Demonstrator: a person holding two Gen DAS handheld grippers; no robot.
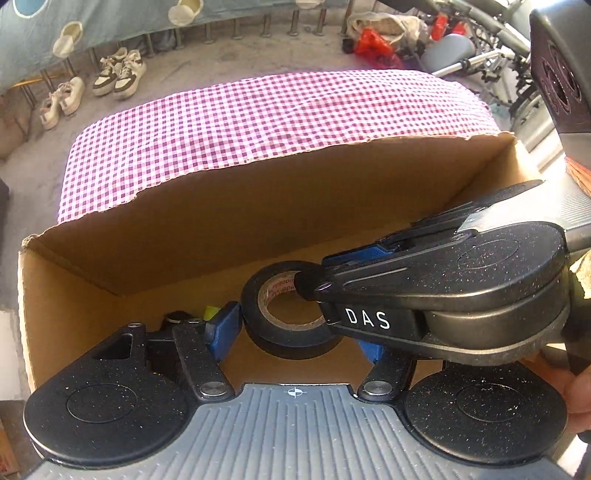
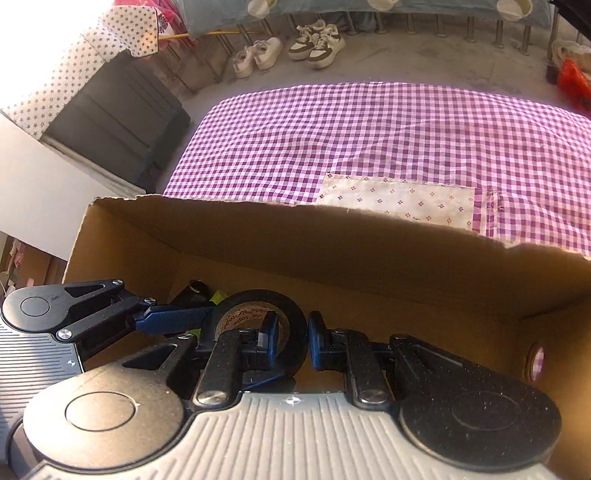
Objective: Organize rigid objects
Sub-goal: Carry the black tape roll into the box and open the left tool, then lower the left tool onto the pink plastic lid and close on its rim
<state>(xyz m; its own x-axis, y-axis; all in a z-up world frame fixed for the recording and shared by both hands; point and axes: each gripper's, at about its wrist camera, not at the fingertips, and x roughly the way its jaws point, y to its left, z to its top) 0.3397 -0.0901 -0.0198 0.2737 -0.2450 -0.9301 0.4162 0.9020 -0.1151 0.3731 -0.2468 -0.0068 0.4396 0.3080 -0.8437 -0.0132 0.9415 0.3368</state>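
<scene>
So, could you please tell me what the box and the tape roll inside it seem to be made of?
The box looks like plain brown corrugated cardboard, matte, with a ragged torn top edge. The tape roll appears to be glossy black plastic tape, probably vinyl, wound on a pale printed core, likely cardboard.

This looks like a lived-in home space, perhaps a balcony or covered terrace, though the fisheye view leaves that uncertain. Beyond the left gripper [image 1: 291,325] lies a purple-and-white gingham tablecloth [image 1: 280,118] with a floral patch sewn on [image 2: 399,201]. Farther ahead, pairs of sneakers [image 2: 317,42] and pale shoes [image 2: 258,55] stand on a bare concrete floor [image 1: 229,59] beneath a railing draped with a blue-grey sheet [image 1: 110,18]. Ahead and to the right of that gripper are red plastic bags [image 1: 373,46] and what may be a folded wheelchair [image 1: 476,55]. To the left of the right gripper [image 2: 293,339] hangs a star-print cloth [image 2: 74,66].
</scene>
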